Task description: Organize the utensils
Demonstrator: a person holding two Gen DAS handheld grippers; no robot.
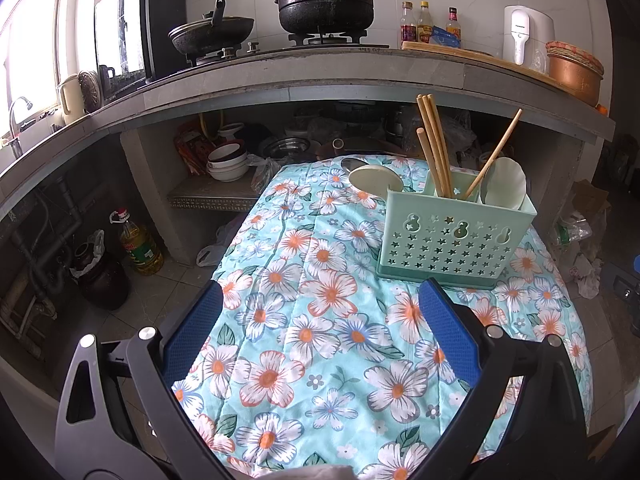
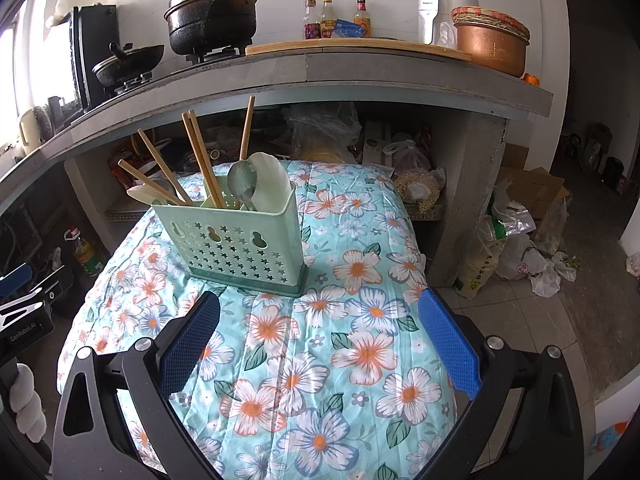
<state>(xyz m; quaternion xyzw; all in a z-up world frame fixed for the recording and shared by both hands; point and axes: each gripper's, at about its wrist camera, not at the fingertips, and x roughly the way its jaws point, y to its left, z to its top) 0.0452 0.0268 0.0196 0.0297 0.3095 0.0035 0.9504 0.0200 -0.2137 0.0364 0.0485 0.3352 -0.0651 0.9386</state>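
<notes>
A pale green perforated utensil holder (image 1: 456, 236) (image 2: 240, 240) stands upright on the floral-clothed table (image 1: 312, 320) (image 2: 340, 320). Several wooden chopsticks (image 1: 434, 148) (image 2: 204, 160) lean in it, and a white spoon (image 1: 506, 184) (image 2: 272, 184) and a metal spoon (image 2: 242, 184) stand in its right compartment. Behind the holder's left corner, a cream spoon (image 1: 374, 180) (image 2: 142, 194) lies on the cloth beside a metal spoon (image 1: 351, 163). My left gripper (image 1: 322, 286) hovers open in front of the holder, holding nothing. My right gripper (image 2: 319, 297) is also open with nothing between its fingers, just before the holder's right side.
A concrete counter (image 1: 320, 76) behind the table carries a black pot (image 1: 326, 0), a wok (image 1: 212, 32), sauce bottles (image 1: 426, 24) and a copper pot (image 2: 492, 40). Bowls (image 1: 228, 164) sit under it. An oil bottle (image 1: 140, 244) stands on the floor at the left, bags (image 2: 516, 248) at the right.
</notes>
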